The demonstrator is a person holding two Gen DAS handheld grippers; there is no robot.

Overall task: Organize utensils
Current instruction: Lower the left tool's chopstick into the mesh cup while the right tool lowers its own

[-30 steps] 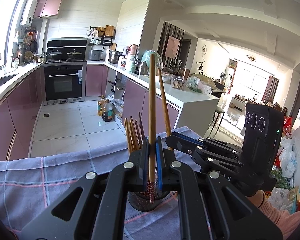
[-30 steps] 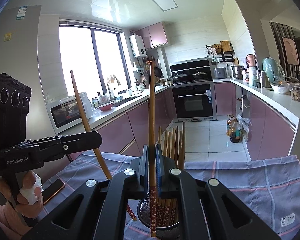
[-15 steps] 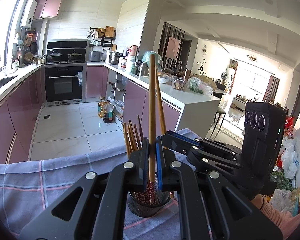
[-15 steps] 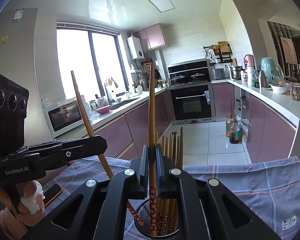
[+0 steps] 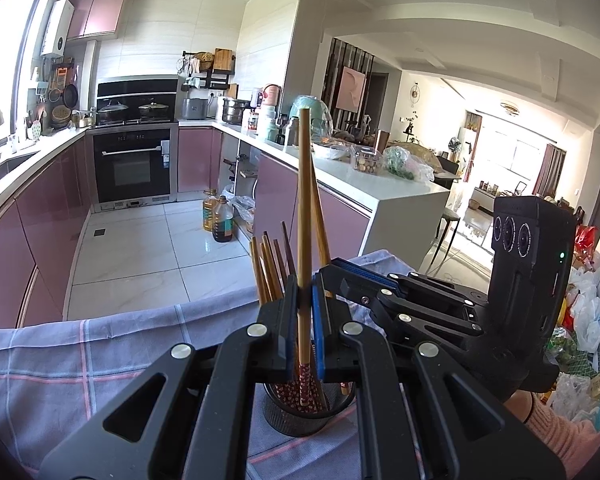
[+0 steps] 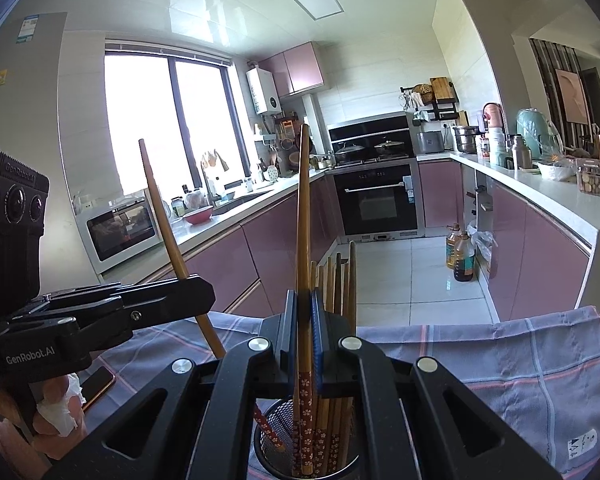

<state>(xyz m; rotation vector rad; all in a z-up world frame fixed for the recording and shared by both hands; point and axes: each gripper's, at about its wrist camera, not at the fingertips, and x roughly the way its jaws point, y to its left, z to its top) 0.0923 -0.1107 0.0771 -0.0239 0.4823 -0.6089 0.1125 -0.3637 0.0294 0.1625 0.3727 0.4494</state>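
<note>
Two hand-held claws meet over a dark mesh cup (image 5: 296, 412) that stands on a surface covered by a lavender plaid cloth (image 5: 100, 356), in a kitchen with pink cabinets.

The left claw (image 5: 305, 320) is closed on a single wooden chopstick (image 5: 304, 216), pinched between its blue-lined fingers (image 5: 319, 320). That chopstick stands nearly upright, and its red flowered lower end reaches down inside the cup. From the right wrist view, the same chopstick leans left at the top, and its patterned tip sits against the inner left wall of the cup.

The right claw (image 6: 305, 336) is likewise closed on a second chopstick (image 6: 303, 216), also nearly upright, with its red flowered end down inside the cup among the others. In the left wrist view, the right claw reaches in from the right, just behind the left one, nearly touching it.

A bunch of other chopsticks (image 6: 338, 280) already stands in the cup, leaning toward its far side, their plain ends up and lower than the two held ones.

A phone (image 6: 98, 384) lies on the cloth near the left hand (image 6: 56, 420), which also clutches a scrap of white tissue. Oil bottles (image 6: 460, 256) stand on the tiled floor beyond the surface.
</note>
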